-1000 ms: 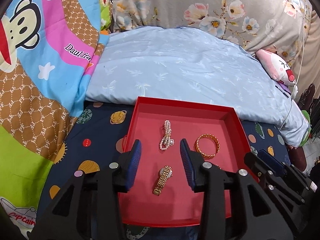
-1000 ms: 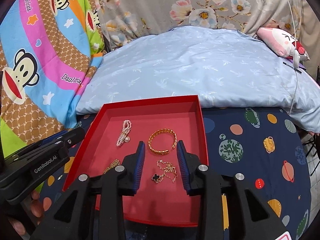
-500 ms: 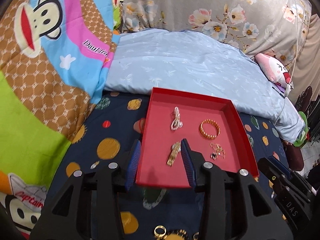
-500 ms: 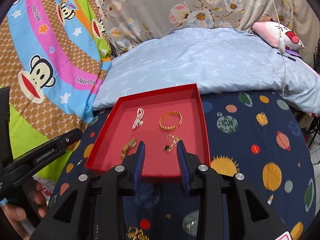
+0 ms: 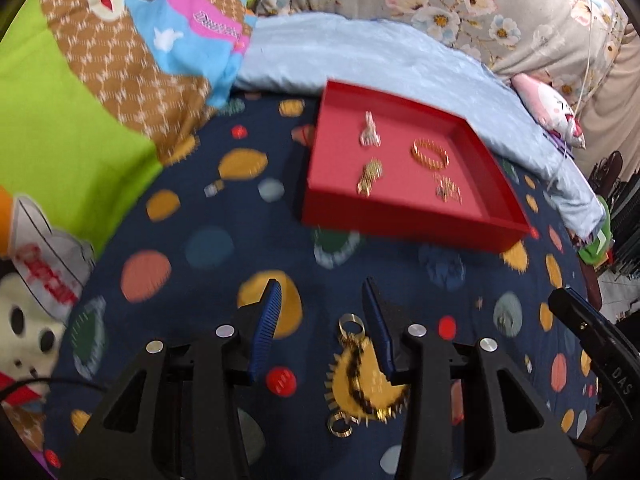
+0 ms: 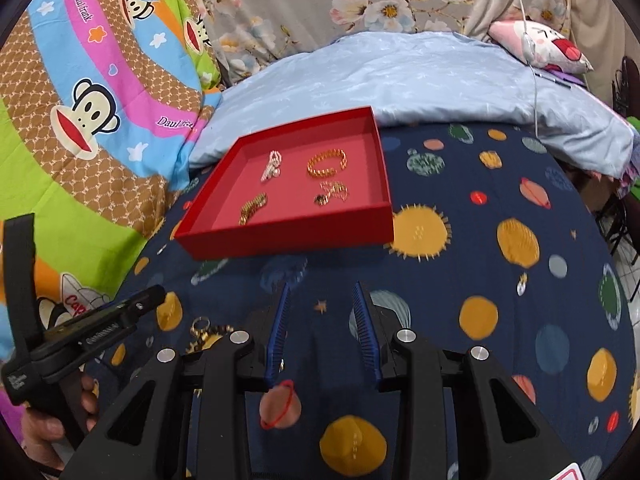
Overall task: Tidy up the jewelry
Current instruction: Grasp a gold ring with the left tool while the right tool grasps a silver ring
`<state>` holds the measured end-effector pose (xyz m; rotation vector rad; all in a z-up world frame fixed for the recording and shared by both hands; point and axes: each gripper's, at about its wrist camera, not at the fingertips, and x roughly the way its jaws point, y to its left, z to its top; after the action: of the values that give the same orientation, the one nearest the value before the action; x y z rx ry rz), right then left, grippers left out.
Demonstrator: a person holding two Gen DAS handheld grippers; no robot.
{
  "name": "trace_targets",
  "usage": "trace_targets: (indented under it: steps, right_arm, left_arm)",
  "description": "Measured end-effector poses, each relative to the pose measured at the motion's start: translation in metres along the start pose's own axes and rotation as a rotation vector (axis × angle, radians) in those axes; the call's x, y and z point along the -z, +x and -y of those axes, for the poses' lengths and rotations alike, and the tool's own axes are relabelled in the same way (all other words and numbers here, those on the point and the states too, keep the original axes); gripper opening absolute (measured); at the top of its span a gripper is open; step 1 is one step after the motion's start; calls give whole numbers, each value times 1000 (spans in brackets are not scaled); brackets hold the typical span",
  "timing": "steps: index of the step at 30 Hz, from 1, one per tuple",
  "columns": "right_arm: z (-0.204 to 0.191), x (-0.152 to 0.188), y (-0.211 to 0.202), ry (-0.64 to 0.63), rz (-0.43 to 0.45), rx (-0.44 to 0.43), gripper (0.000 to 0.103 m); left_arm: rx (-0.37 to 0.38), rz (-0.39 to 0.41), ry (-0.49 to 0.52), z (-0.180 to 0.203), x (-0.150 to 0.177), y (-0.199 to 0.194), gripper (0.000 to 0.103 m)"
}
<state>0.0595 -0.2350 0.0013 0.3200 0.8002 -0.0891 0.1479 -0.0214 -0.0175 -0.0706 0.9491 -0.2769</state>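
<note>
A red tray point(image 5: 404, 220) point(image 6: 288, 228) lies on the planet-print bedsheet. In it are a pearl piece point(image 5: 370, 134) point(image 6: 272, 166), a gold bangle point(image 5: 430, 154) point(image 6: 326, 164), a gold watch point(image 5: 370, 176) point(image 6: 252, 208) and a thin chain with a dark charm point(image 5: 448, 190) point(image 6: 332, 194). On the sheet lie gold rings point(image 5: 350, 326) and a dark-and-gold chain point(image 5: 356, 372) point(image 6: 206, 334). My left gripper point(image 5: 320, 312) is open just above them. My right gripper point(image 6: 320, 312) is open over bare sheet. A red thread loop point(image 6: 278, 406) lies below it.
A pale blue pillow point(image 6: 400, 76) lies behind the tray. A monkey-print blanket point(image 6: 80, 100) is heaped at the left. A pink plush point(image 6: 540, 46) and a white cable point(image 6: 528, 40) are at the far right. Another small ring point(image 5: 340, 426) lies near the left gripper.
Both grippers have pulled back from over the tray toward the near side of the bed. The loose rings and chain on the sheet have come into view by the left gripper.
</note>
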Motion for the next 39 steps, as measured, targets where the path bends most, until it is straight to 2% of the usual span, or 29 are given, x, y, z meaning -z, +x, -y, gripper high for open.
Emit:
trace_targets:
  steps: [7,10,11,13,14,26,39]
  right_arm:
    - [3,22,0,3,-39,1,32]
    - [4,26,1,7,-46,1,32]
    - [4,27,1,6,-48,3,32]
    - [6,28,2,9,-52,5,32]
    - [6,28,2,11,-53,5,32]
    - [6,31,5,-12,-61,23,32]
    - [23,24,41,11,-102,69,32]
  left_arm:
    - [9,-19,45,14,18,16,39]
    - [15,-24,55,17,22,20,36]
    - [18,-26,57,17,23,21,33]
    - [24,-43,61,18,26,25,16]
    - [28,-52,58,17,27,28,14]
    - [55,-26,50,12,30,14,12]
    - [1,49,-12,-19,16,-28,12]
